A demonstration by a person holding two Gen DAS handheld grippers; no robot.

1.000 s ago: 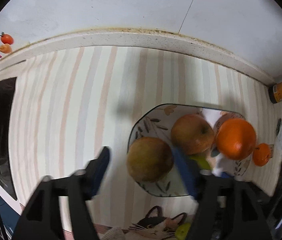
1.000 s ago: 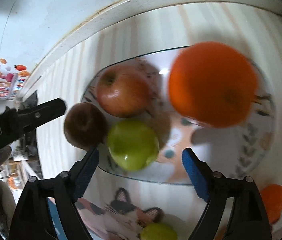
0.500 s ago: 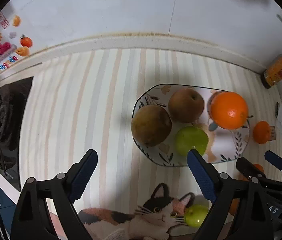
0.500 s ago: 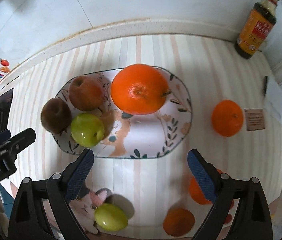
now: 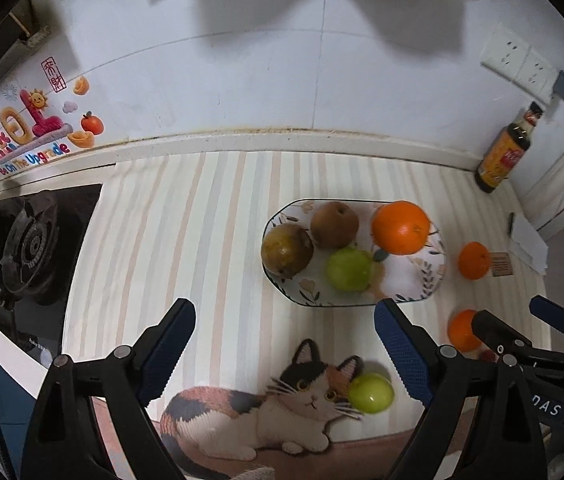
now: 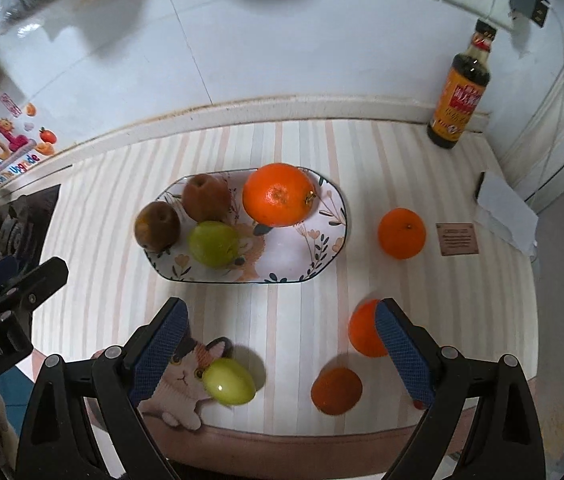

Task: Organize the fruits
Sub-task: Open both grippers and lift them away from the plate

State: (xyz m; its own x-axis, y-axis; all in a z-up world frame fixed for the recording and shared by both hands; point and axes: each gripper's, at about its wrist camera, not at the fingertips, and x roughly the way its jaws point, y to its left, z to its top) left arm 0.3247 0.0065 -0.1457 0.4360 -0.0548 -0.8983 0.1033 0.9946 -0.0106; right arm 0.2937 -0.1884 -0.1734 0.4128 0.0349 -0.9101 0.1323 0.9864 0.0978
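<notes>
plate: patterned plate [image 6: 333, 216] sits mid-bench with four fruits on it, a brown pear [image 6: 157, 226] at its 9 o'clock edge, a reddish apple [image 6: 206, 197] at about 11, a green apple [image 6: 214, 243] touching both, and a big orange [image 6: 279, 194] at 1.

loose fruit: one green apple [image 6: 229, 381] on the cat picture near the front edge of the bench [image 6: 122, 208], plus three small oranges off the plate: one at 3 o'clock of it [image 6: 401, 233], two at about 5 [image 6: 363, 334] [image 6: 336, 390].

left gripper [image 5: 285, 354]: fingers spread wide, nothing between them, hanging above the bench.

right gripper [image 6: 282, 354]: same deal, released and empty.

risk, rolling: round fruit on a smooth cloth, so I'd guess a sloppy nudge sends the front green apple off the bench edge.

risk, crowding: the plate's left half is packed; dropping another there could bump the pear off the rim.

risk, collision: both grippers are near each other, so going for neighbouring fruit could clash them.
</notes>
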